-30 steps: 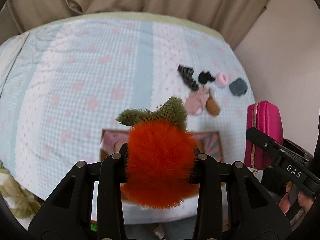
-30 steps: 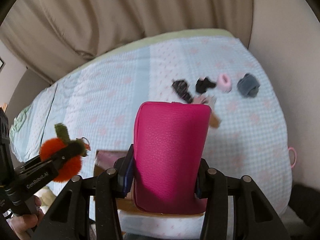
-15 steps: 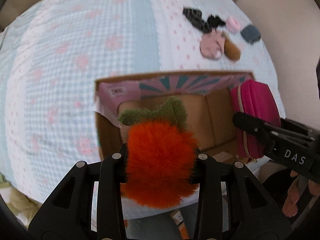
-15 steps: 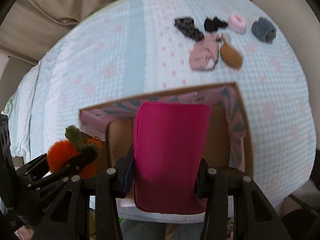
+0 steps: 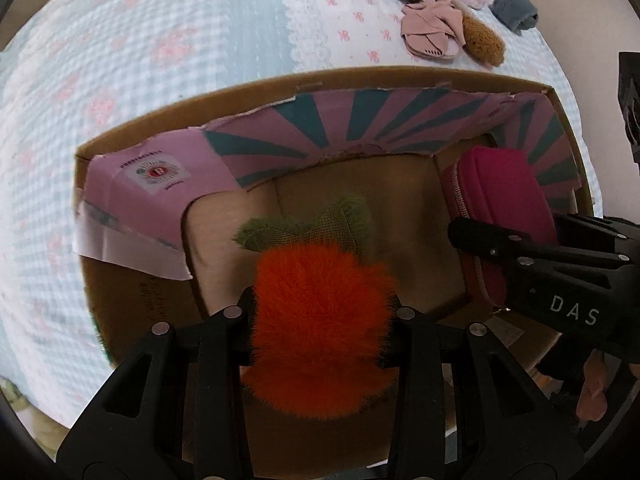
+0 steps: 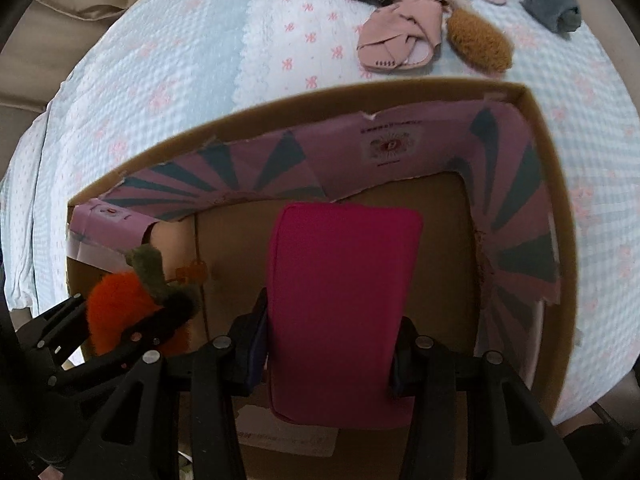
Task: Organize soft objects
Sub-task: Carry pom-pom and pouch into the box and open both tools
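Fuzzy orange plush (image 5: 320, 332) sitting pinched in left gripper (image 5: 320, 320), pink pouch (image 6: 340, 304) in right gripper (image 6: 330, 344), both hanging over cardboard box (image 6: 536, 120), undersides hidden

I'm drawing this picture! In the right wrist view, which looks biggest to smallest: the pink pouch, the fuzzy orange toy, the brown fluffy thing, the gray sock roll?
1. pink pouch, though it is nearest the camera
2. fuzzy orange toy
3. brown fluffy thing
4. gray sock roll

The last two look close in size and lie farther off, so their order is unsure.
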`<action>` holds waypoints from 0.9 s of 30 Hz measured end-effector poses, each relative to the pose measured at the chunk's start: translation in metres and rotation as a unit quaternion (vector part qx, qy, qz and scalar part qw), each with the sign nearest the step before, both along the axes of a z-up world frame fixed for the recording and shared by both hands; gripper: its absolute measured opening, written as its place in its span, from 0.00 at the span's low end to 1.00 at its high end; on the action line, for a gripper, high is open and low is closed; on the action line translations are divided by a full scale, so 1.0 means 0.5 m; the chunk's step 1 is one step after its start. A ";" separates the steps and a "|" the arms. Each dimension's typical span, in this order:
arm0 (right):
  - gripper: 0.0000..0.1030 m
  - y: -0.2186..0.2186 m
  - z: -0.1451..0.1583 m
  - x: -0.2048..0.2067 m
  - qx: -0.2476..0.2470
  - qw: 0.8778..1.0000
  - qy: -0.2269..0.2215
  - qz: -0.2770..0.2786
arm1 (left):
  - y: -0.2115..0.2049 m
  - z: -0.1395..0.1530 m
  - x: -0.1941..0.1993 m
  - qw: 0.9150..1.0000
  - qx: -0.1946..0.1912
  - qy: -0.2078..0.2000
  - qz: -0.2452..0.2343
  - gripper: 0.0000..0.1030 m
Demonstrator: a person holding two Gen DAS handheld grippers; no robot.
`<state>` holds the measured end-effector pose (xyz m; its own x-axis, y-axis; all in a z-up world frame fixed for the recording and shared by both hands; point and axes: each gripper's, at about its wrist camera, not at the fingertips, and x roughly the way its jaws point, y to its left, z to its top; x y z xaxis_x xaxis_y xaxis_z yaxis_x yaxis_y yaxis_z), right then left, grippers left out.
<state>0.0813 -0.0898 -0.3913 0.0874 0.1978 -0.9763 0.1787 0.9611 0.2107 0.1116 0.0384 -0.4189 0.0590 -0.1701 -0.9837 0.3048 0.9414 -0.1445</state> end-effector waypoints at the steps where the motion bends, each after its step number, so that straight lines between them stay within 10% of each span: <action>1: 0.42 0.001 -0.003 0.001 0.004 1.000 -0.001 0.003 | 0.000 -0.001 -0.001 1.000 -0.002 0.000 0.000 0.33; 5: 0.61 0.005 0.000 0.001 0.018 1.000 -0.019 0.010 | 0.000 0.013 -0.005 1.000 -0.001 -0.012 0.005 0.99; 7: 1.00 0.004 0.002 0.003 0.020 1.000 -0.020 0.012 | 0.005 0.023 -0.009 1.000 -0.004 -0.019 0.010 1.00; 27: 1.00 -0.006 0.111 -0.033 0.003 0.997 -0.074 0.013 | 0.064 0.128 -0.066 0.998 -0.011 -0.042 0.045 1.00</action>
<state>0.0649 -0.0929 -0.3358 0.2250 0.2071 -0.9521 0.1207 0.9637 0.2381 0.0785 0.0702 -0.3551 0.1570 -0.1828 -0.9705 0.2302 0.9624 -0.1440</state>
